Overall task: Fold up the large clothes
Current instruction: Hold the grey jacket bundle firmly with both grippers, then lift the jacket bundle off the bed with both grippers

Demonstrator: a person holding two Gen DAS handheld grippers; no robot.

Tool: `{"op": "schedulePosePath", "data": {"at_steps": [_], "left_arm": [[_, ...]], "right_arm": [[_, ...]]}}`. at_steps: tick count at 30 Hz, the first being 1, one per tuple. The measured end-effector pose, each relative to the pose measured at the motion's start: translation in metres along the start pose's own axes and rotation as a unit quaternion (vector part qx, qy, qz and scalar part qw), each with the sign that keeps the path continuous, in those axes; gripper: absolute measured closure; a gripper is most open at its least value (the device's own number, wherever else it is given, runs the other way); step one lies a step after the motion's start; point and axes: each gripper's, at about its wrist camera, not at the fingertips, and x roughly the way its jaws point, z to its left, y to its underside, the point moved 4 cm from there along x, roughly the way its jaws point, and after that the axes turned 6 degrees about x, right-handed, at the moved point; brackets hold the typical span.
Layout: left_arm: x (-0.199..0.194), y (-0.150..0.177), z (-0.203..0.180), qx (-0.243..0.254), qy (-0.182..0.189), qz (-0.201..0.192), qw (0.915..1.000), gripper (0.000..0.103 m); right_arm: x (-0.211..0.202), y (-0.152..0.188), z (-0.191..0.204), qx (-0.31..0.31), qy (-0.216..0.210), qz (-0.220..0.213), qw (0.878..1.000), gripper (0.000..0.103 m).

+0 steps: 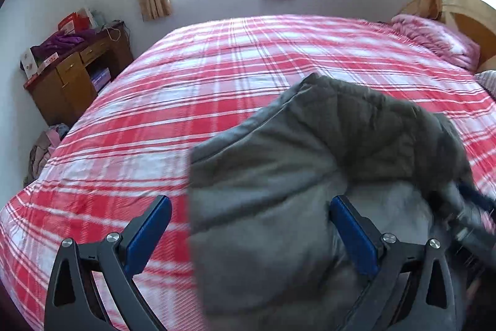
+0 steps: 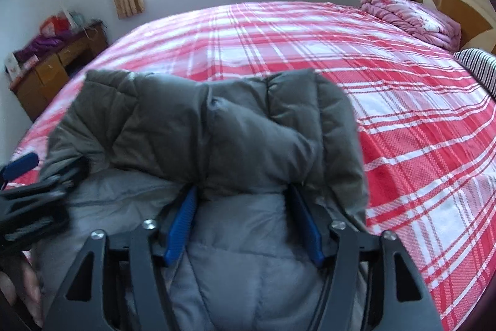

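Grey padded jacket (image 2: 217,126) on plaid bed (image 2: 403,114), left gripper (image 1: 249,225) wide open, right gripper (image 2: 245,219) half-open around its fold

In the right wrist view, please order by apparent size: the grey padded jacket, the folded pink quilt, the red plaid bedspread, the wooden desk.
1. Red plaid bedspread
2. Grey padded jacket, though enlarged by nearness
3. Folded pink quilt and wooden desk look alike; both far, unsure.

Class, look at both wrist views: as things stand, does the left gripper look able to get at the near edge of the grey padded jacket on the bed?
Probably yes. The left gripper has its jaws wide open, and the grey padded jacket already lies partly between them, with nothing in front blocking it. The right gripper works further along the jacket.
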Motion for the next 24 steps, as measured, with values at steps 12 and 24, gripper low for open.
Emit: {"op": "schedulePosePath", "data": {"at_steps": [12,24], "left_arm": [[-0.001,0.048,0.023,-0.063,0.071,0.031,0.9950,0.001],[0.002,0.044,0.001,-0.040,0.109,0.015,0.9932,0.001]], "right_arm": [[-0.024,0.025,-0.059,0.101,-0.036,0.006,0.994,0.015],[-0.024,0.040,-0.049,0.100,-0.148,0.029,0.983,0.038]]}}
